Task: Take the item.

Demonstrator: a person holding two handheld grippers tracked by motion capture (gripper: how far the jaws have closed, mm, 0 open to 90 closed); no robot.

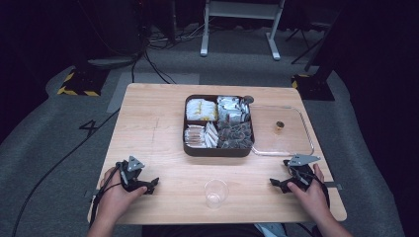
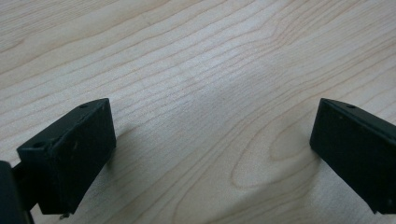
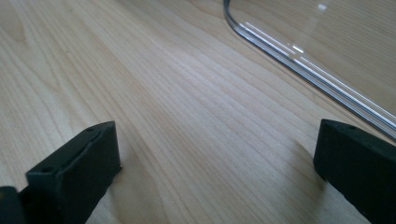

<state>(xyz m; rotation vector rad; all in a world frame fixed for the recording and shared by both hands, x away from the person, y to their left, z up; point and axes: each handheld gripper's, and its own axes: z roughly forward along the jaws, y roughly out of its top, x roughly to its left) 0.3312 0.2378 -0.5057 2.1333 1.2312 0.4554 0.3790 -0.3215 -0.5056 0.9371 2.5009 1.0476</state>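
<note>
I am resting both grippers on the table [image 1: 148, 118] near its front edge, and neither is holding anything: the left gripper [image 1: 148, 185] is sitting with its jaws spread wide over bare wood, and the right gripper [image 1: 279, 183] is sitting just as wide, with the near rim of the lid [image 1: 284, 150] passing just beyond its far jaw in the right gripper view. Between them, close to the front edge, a cup [image 1: 216, 192] is standing upright and apparently empty; it is the thing nearest both grippers, so I am treating it as what I will be picking up. I am judging it to be thin clear plastic: very light, slick, and soft in the wall, so a hard squeeze would likely buckle it or pop it out of the jaws. I am planning to close on it gently across the middle of the wall, or just under the rim where it is stiffer (the rim ring usually resists crushing better). Behind it the tray [image 1: 217, 150] is lying with four compartments of wrapped packets, and the lid is lying flat to its right, touching the tray's right side, with a small brown knob [image 1: 279, 125] on top. That lid looks rigid but smooth, so its knob or an edge would be the place to grip.
</note>
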